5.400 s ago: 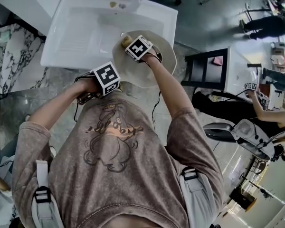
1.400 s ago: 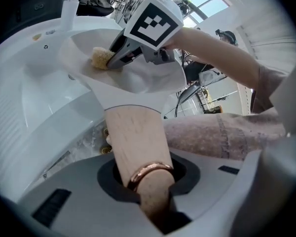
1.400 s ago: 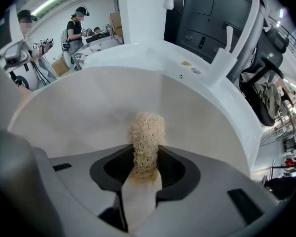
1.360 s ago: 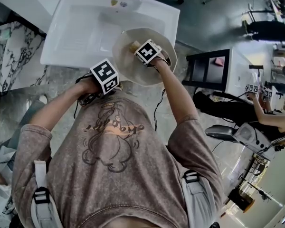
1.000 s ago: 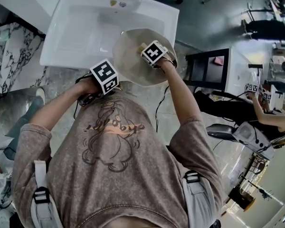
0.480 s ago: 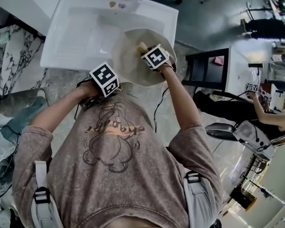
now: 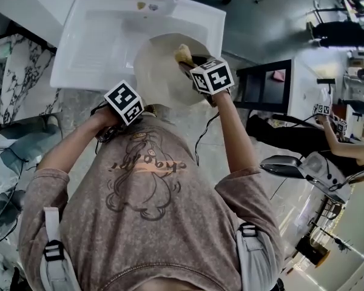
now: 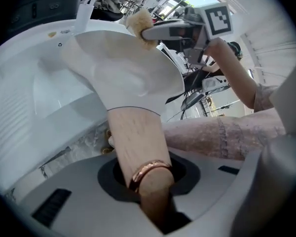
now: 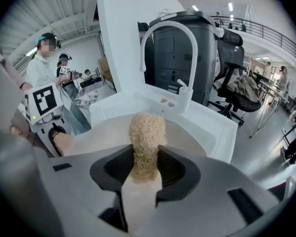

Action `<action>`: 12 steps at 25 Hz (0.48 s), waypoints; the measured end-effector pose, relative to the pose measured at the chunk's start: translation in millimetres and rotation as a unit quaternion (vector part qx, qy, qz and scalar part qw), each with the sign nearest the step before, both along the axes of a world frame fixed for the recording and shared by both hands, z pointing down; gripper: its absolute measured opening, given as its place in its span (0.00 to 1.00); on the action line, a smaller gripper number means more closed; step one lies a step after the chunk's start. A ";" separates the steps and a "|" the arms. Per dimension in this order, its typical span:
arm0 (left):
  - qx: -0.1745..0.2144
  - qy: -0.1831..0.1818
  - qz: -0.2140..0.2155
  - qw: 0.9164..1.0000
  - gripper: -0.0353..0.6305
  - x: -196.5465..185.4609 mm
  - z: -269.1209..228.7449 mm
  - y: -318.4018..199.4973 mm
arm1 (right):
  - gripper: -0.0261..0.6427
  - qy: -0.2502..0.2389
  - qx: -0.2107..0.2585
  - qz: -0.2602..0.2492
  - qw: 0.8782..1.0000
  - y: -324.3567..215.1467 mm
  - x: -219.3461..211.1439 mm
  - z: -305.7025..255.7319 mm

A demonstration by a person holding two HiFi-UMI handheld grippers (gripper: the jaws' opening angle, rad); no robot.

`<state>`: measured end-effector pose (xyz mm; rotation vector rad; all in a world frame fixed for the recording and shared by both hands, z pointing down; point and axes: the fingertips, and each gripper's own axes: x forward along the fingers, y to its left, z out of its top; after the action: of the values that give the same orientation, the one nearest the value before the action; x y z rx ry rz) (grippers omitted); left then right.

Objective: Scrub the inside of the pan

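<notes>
Two shut: left hand-held gripper (image 8: 148, 179) clamps wooden handle (image 8: 135, 132) of tilted pan (image 7: 158, 71); right hand-held gripper (image 9: 145, 169) pinches fibrous scrubber (image 9: 147, 132) at pan's far inner edge; white sink (image 7: 103, 35) beneath.

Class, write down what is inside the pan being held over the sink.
A tan fibrous scrubber, clamped in the right gripper, sits near the far rim of the pan. The rest of the cream interior looks bare. The patch beneath the scrubber is covered.

White moulded rectangular sink (image 7: 91, 53) set in a grey marbled stone counter (image 7: 79, 105).
Ribbed drainboard at left; white curved faucet (image 9: 167, 43) on the back ledge, two small yellowish scraps (image 7: 141, 6) beside it, possibly food bits.
</notes>
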<state>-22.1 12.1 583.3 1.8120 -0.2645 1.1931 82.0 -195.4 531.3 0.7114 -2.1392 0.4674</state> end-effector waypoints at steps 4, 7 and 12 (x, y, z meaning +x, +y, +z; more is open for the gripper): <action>0.003 -0.008 -0.037 0.999 0.20 -16.1 1.5 -7.7 | 0.27 -0.030 0.014 0.042 0.999 9.8 23.0 -18.4; 0.004 -0.005 -0.072 0.997 0.20 -28.7 -1.0 -16.5 | 0.28 -0.059 0.026 0.090 0.994 18.9 42.8 -26.7; 0.025 -0.013 -0.124 0.992 0.20 -50.5 -3.5 -33.6 | 0.28 -0.097 0.062 0.163 0.980 35.9 63.3 -33.5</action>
<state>-72.6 -21.5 579.8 1.7482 -0.5228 1.0415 145.3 -159.5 497.8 1.1392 -2.2553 0.6006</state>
